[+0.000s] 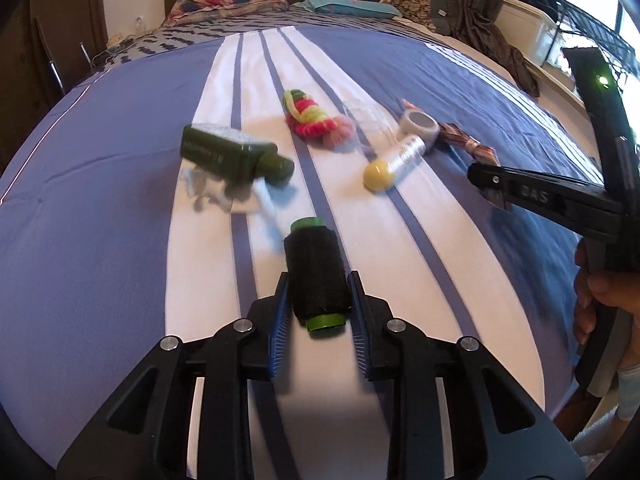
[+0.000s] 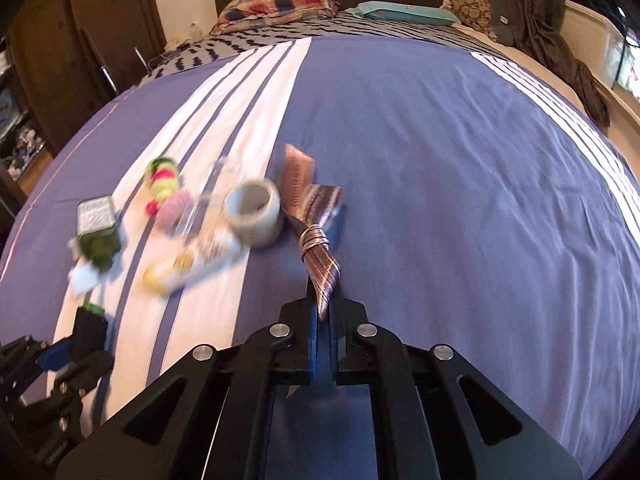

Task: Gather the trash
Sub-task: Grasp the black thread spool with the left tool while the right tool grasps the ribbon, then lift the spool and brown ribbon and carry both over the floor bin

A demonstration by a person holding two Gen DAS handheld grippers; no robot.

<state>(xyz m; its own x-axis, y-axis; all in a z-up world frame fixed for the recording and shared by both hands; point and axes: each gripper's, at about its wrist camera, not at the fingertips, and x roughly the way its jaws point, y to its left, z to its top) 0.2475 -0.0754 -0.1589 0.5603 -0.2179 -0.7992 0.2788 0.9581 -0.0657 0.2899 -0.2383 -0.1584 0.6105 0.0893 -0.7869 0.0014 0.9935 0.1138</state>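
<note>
At lower centre of the left wrist view, the left claw (image 1: 319,300) is closed on a black thread spool (image 1: 317,276) with green ends, its blue pads pressing both sides. Raised letters "DAS" show on the right claw (image 1: 486,184) at the right edge of that frame; no other writing can be read. Lower centre of the right wrist view, the right claw (image 2: 323,312) is nearly shut, pinching the tail of a crumpled striped wrapper (image 2: 318,240), whose print is too blurred to read. Left of it on the bed (image 2: 460,180) lie a tape roll (image 2: 253,212), a yellow-capped tube (image 1: 394,160), a dark green bottle (image 1: 236,156) with an illegible white label, and bright hair ties (image 1: 314,118). White scraps (image 1: 224,196) under the bottle are smeared. Something clear beside the tape is hard to make out. Only the left view shows a hand (image 1: 600,304), cut off at right.
</note>
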